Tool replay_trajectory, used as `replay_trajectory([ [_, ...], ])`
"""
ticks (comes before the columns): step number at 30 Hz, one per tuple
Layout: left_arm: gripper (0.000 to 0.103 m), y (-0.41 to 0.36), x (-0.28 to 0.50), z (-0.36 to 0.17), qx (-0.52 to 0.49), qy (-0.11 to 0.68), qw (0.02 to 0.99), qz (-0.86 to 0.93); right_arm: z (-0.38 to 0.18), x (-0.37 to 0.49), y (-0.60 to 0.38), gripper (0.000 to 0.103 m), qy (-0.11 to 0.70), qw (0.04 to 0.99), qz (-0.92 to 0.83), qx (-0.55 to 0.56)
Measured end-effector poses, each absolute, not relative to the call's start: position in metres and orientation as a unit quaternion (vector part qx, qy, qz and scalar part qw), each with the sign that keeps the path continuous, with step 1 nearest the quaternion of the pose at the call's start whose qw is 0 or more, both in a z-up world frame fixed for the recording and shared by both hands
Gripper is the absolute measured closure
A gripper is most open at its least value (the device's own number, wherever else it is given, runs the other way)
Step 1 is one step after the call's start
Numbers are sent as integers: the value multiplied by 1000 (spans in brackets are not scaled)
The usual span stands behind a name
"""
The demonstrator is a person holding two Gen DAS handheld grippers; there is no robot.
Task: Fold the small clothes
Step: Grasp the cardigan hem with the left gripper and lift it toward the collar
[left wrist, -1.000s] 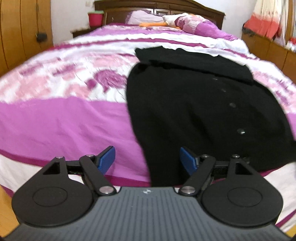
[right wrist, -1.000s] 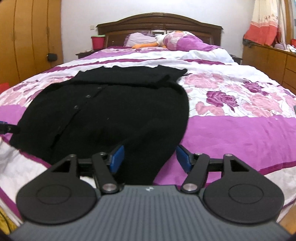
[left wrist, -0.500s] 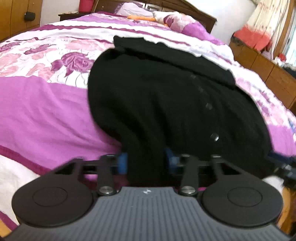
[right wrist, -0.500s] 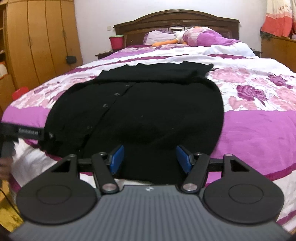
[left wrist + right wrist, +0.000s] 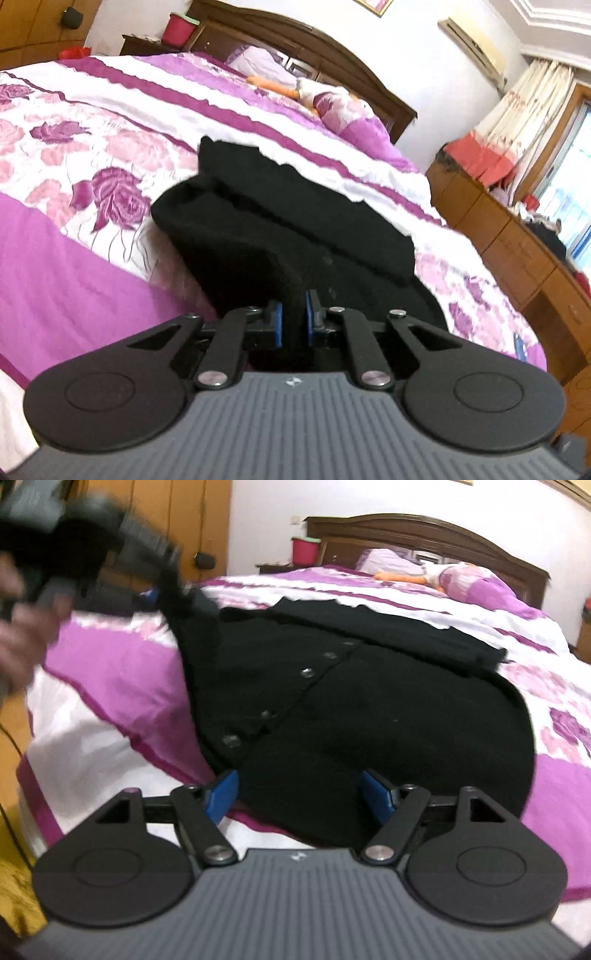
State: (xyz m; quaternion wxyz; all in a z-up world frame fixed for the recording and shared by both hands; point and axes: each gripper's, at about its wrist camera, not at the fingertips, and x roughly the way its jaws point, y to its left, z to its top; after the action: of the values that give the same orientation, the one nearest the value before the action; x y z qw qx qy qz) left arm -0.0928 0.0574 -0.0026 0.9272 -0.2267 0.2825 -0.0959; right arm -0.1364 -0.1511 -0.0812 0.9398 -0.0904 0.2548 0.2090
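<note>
L gripper [image 5: 292,323] clamped on black cardigan [image 5: 369,709] hem, R gripper [image 5: 300,794] jaws opening w/ hem between, unpinched; garment runs toward 12.

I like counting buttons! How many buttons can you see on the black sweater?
5, in a row down the sweater's front. More may hide under the folded top part.

No legible text — none anywhere
</note>
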Motion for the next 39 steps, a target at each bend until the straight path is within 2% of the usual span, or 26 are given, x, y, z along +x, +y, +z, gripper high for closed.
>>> replay_trajectory([
  [5, 89, 59, -97, -9, -202, 291, 932, -78, -95, -137, -140, 28, 254, 938, 154, -179],
  [13, 88, 70, -108, -47, -195, 335, 919, -69, -91, -148, -178, 28, 231, 954, 52, -184],
  [14, 86, 71, -109, -52, -194, 344, 916, -68, -90, -148, -185, 28, 231, 956, 44, -178],
  [18, 58, 82, -108, -73, -233, 371, 896, -69, -88, -152, -206, 28, 220, 961, 24, -166],
  [23, 49, 83, -110, -75, -241, 371, 893, -84, -93, -156, -209, 29, 198, 963, 33, -179],
  [29, 48, 69, -108, -75, -226, 378, 891, -107, -98, -164, -200, 31, 168, 958, 63, -224],
  [31, 48, 65, -105, -78, -219, 382, 892, -108, -99, -162, -200, 41, 169, 958, 73, -221],
  [32, 52, 64, -104, -79, -215, 384, 891, -107, -98, -160, -202, 45, 174, 959, 77, -212],
  [34, 77, 64, -101, -79, -212, 384, 892, -106, -98, -154, -205, 72, 190, 960, 88, -188],
  [35, 88, 65, -100, -79, -215, 385, 891, -109, -97, -151, -207, 80, 198, 960, 92, -177],
  [36, 89, 67, -100, -78, -222, 386, 888, -112, -97, -149, -207, 90, 202, 960, 89, -172],
  [37, 90, 70, -101, -75, -229, 381, 888, -117, -95, -149, -209, 93, 201, 961, 85, -166],
  [39, 90, 74, -105, -63, -234, 364, 893, -125, -87, -150, -212, 95, 194, 966, 93, -146],
])
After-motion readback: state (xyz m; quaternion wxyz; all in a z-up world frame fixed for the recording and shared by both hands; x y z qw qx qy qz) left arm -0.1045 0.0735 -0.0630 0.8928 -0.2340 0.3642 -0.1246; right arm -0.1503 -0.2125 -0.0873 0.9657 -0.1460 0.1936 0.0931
